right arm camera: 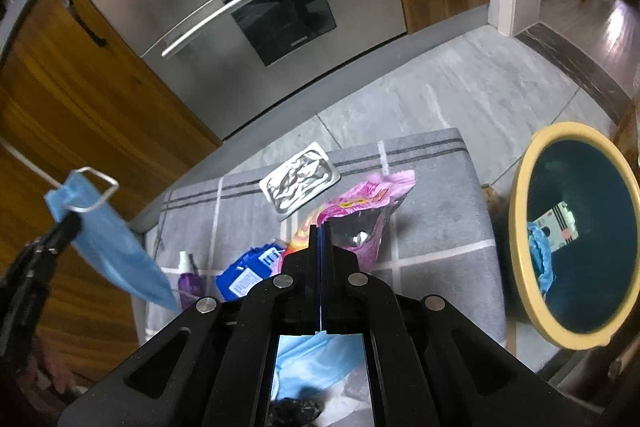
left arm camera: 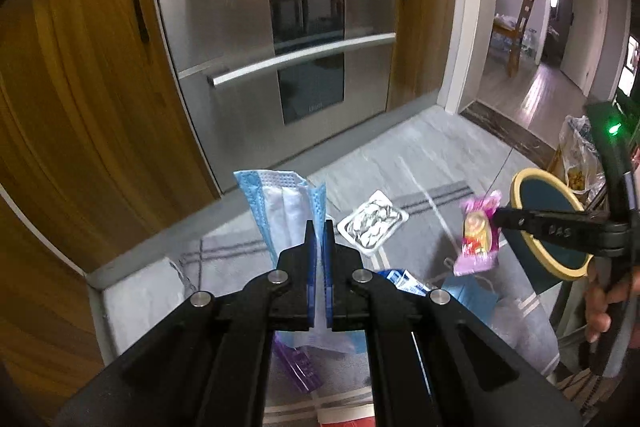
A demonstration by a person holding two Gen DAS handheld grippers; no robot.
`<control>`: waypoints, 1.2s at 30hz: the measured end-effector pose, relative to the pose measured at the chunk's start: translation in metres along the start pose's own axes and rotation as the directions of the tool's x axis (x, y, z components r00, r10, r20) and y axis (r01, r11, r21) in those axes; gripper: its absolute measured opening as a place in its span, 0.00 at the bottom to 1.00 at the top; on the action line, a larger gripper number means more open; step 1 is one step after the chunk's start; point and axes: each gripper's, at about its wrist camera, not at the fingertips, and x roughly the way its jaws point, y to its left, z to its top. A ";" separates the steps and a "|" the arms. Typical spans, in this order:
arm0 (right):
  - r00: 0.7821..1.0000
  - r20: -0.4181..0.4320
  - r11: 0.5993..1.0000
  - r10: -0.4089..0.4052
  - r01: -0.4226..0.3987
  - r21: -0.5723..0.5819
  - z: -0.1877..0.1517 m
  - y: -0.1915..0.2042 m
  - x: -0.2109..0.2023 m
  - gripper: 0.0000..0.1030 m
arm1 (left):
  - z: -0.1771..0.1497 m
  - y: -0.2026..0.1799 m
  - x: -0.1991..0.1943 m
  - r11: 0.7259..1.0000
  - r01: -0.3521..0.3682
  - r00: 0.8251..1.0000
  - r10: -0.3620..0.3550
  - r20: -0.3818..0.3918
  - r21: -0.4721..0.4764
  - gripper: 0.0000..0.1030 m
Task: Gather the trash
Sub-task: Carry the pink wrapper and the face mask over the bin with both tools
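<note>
While both grippers carry a piece of trash, the step in hand looks like the trip to the bin. The left gripper (left arm camera: 319, 227) is pinching a blue face mask (left arm camera: 286, 203), which stands up between its fingers clear of the floor; the right gripper (right arm camera: 320, 229) is pressed together on a pink snack wrapper (right arm camera: 360, 211) that hangs from its tips.

From the right wrist view the bin (right arm camera: 520, 227) — dark inside with a yellow rim — sits at about three o'clock, mouth open, with a few scraps already at the bottom. I judge the next move calls for swinging the wrapper over that rim before letting go, then bringing the mask across.

Still on the grey mat (right arm camera: 440, 247) lie a foil blister pack (right arm camera: 300, 189) at twelve o'clock, a blue packet (right arm camera: 250, 269) and a small purple bottle (right arm camera: 188, 277) at nine o'clock. Nothing blocks the path to the bin, though the two grippers could cross — the oven (right arm camera: 240, 11) stands well behind.
</note>
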 end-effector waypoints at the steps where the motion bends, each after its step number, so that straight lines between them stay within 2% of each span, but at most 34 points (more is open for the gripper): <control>1: 1.000 0.001 1.000 0.005 -0.005 0.009 0.000 -0.002 -0.002 0.01 | 0.004 -0.003 -0.007 1.000 0.000 1.000 0.000 0.018 0.009 0.03; 6: 0.999 0.044 0.999 0.006 -0.008 0.039 0.003 -0.012 -0.018 0.01 | 0.018 -0.020 -0.027 0.999 0.035 0.997 -0.036 0.066 0.024 0.03; 12: 0.997 0.067 0.995 0.030 -0.036 0.093 0.007 -0.032 -0.032 0.01 | 0.023 -0.045 -0.032 0.995 0.078 0.994 -0.082 0.078 0.063 0.03; 17: 0.999 -0.049 0.988 -0.022 0.029 0.149 0.003 -0.056 -0.006 0.03 | 0.023 -0.053 -0.028 0.992 0.111 0.991 -0.115 0.065 0.064 0.03; 19: 0.995 -0.103 0.980 0.006 0.014 0.199 -0.002 -0.066 0.007 0.16 | 0.023 -0.053 -0.027 0.991 0.116 0.991 -0.120 0.062 0.064 0.03; 21: 0.989 -0.142 0.973 0.044 -0.010 0.233 -0.006 -0.068 0.018 0.22 | 0.021 -0.052 -0.025 0.991 0.120 0.991 -0.123 0.057 0.062 0.03; 26: 0.979 -0.181 0.984 0.093 -0.062 0.168 -0.010 -0.044 0.035 0.22 | 0.019 -0.046 -0.019 0.991 0.126 0.991 -0.128 0.042 0.046 0.03; 31: 0.968 -0.240 0.993 0.071 -0.045 0.113 -0.016 -0.031 0.055 0.21 | 0.015 -0.042 -0.016 0.991 0.131 0.991 -0.132 0.034 0.031 0.03; 32: 0.967 -0.248 0.994 0.063 -0.038 0.105 -0.017 -0.031 0.059 0.19 | 0.015 -0.041 -0.015 0.991 0.131 0.991 -0.132 0.033 0.031 0.03; 34: 0.963 -0.261 0.994 0.062 -0.035 0.106 -0.018 -0.032 0.063 0.03 | 0.014 -0.040 -0.016 0.991 0.131 0.991 -0.132 0.033 0.029 0.03; 36: 0.964 -0.256 0.993 0.069 -0.042 0.111 -0.017 -0.034 0.062 0.02 | 0.015 -0.040 -0.016 0.991 0.131 0.991 -0.132 0.035 0.031 0.03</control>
